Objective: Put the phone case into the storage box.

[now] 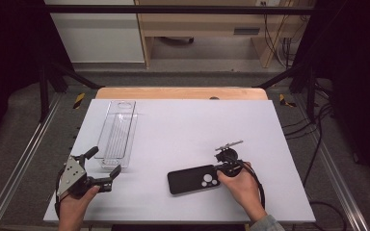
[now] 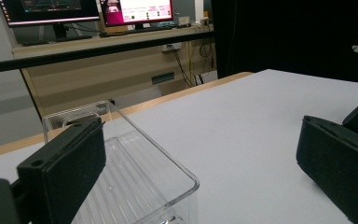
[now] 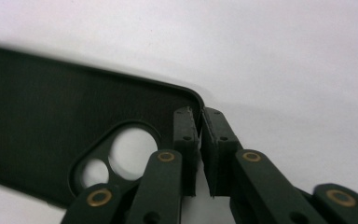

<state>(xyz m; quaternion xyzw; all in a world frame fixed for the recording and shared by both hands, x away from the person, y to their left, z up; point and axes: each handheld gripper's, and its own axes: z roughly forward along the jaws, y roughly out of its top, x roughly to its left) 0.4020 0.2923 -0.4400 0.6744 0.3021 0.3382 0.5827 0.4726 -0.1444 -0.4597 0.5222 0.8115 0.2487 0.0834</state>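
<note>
Right tongs (image 1: 220,168) pinched onto the rim of the phone case (image 1: 193,179), lower centre of the surface (image 1: 197,120). Left tongs (image 1: 107,168) wide open, empty, beside the clear tray (image 1: 117,134). Looks like grasp done; any move to the tray left.

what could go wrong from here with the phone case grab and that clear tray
1. The right hand-held gripper pinches only the thin rim at one corner of the black phone case; such a shallow hold could slip or let the case swing when lifted.
2. The left hand-held gripper, jaws open, sits right at the near end of the clear tray; a small forward move might nudge the light tray across the white table.
</note>
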